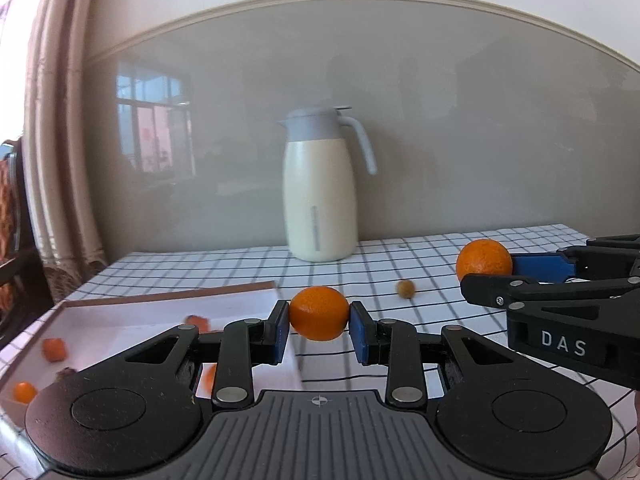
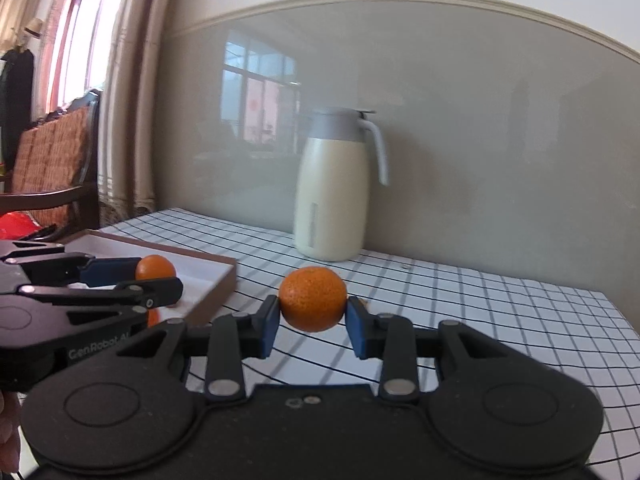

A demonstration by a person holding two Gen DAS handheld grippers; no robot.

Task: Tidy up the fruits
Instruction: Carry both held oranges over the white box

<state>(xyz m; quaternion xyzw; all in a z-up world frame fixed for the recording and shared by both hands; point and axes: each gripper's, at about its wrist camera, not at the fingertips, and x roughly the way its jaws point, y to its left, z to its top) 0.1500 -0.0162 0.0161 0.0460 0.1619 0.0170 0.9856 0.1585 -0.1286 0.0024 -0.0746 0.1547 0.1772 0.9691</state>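
My left gripper (image 1: 319, 326) is shut on an orange tangerine (image 1: 319, 313) and holds it above the right edge of a shallow white box (image 1: 132, 312) with a brown rim. My right gripper (image 2: 312, 322) is shut on a second tangerine (image 2: 313, 298) above the checked tablecloth. In the left wrist view the right gripper (image 1: 486, 270) and its tangerine (image 1: 484, 257) show at the right. In the right wrist view the left gripper (image 2: 160, 276) and its tangerine (image 2: 155, 267) show at the left, over the box (image 2: 208, 280). Several small orange fruits (image 1: 54, 349) lie in the box.
A cream and grey thermos jug (image 1: 320, 188) stands at the back of the table (image 1: 440, 320) against a grey wall. A small brown round fruit (image 1: 405, 289) lies on the cloth. A wooden chair (image 2: 52, 168) and curtains are at the left.
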